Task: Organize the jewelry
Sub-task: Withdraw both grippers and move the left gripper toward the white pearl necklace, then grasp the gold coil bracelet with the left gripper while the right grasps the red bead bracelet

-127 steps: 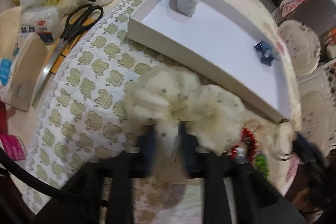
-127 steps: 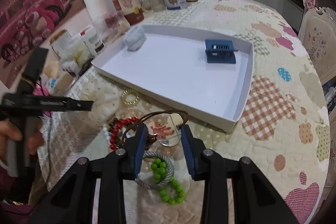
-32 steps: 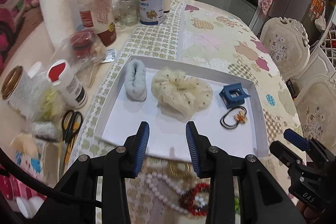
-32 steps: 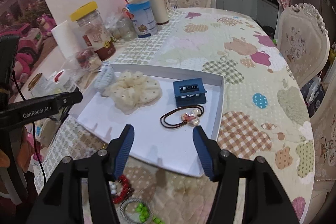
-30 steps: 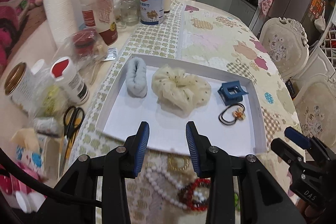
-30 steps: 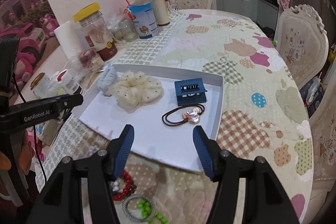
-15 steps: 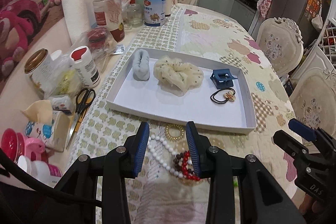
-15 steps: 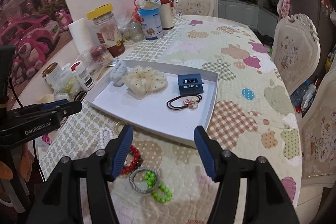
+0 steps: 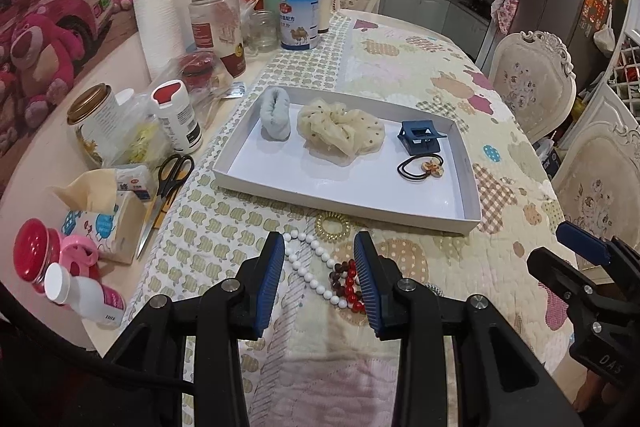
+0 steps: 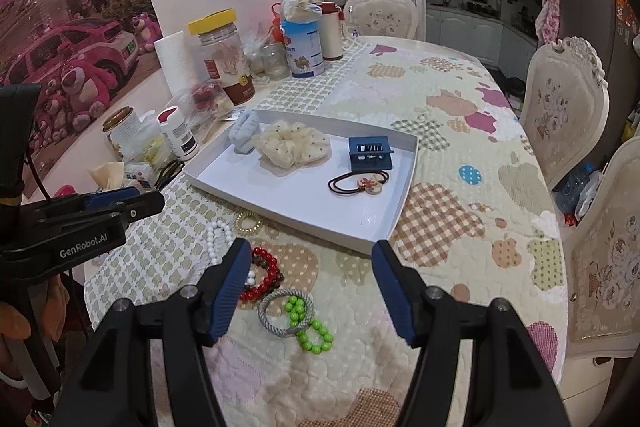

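Note:
A white tray (image 9: pixel 470 179) (image 10: pixel 404 187) holds a grey-blue scrunchie (image 9: pixel 274 119), a cream dotted scrunchie (image 9: pixel 340 131) (image 10: pixel 292 143), a blue claw clip (image 9: pixel 419 138) (image 10: pixel 369 151) and a dark hair tie with a charm (image 9: pixel 422 167) (image 10: pixel 360 183). On the quilt in front lie a gold coil tie (image 9: pixel 333 225) (image 10: pixel 247 221), a white bead string (image 9: pixel 310 267), a red bead bracelet (image 9: pixel 348 285) (image 10: pixel 264 277), a grey ring (image 10: pixel 285 311) and green beads (image 10: pixel 312 327). My left gripper (image 9: pixel 318 277) is open and empty above the beads. My right gripper (image 10: pixel 310 285) is open and empty.
Jars, a paper roll, bottles, scissors (image 9: pixel 168 183) and a tissue pack (image 9: pixel 100 223) crowd the table's left side. Chairs (image 10: pixel 560 115) stand along the right edge. The right gripper shows in the left wrist view (image 9: pixel 580 267); the left gripper shows in the right wrist view (image 10: pixel 88 215).
Both grippers have pulled back and up from the tray, open and empty. The cream scrunchie and the hair tie, held 4 seconds ago, now lie in the tray.

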{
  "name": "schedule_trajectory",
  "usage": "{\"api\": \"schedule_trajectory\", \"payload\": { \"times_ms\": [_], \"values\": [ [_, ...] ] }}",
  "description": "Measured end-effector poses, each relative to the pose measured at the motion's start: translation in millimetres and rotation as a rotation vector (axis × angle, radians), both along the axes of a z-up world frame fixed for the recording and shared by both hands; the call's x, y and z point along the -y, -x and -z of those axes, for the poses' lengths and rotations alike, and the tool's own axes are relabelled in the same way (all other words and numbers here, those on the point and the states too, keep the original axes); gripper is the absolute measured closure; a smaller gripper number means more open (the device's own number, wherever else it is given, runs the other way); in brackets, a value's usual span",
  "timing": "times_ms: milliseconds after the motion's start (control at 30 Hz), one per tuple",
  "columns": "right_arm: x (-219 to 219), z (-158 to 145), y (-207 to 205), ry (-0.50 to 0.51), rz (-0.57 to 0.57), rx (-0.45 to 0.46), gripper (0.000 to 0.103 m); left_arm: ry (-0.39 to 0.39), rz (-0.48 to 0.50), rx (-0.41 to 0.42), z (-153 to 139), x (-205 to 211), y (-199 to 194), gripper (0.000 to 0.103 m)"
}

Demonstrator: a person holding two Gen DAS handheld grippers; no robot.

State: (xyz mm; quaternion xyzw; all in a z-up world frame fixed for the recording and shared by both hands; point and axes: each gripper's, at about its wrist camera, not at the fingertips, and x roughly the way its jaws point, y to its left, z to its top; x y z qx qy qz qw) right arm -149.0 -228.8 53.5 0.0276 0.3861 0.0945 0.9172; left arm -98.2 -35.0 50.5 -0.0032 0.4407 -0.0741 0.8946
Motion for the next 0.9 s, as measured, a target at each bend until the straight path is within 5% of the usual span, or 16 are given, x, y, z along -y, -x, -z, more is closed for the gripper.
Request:
{"api": "schedule_trajectory", "payload": {
  "times_ms": [167,600,900],
  "values": [
    [0,3,2,-0.011,-0.008,-0.005,0.037,0.015,-0.016,-0.014,1,-8,0,0.076],
    [1,41,-2,-0.025,-0.026,-0.094,0.036,0.208,-0.085,-0.199,38,-49,-37,0.076],
    [13,63,-8,-0.046,-0.015,-0.142,0.036,0.148,-0.018,-0.295,82,-18,-83,0.076]
  ]
}}
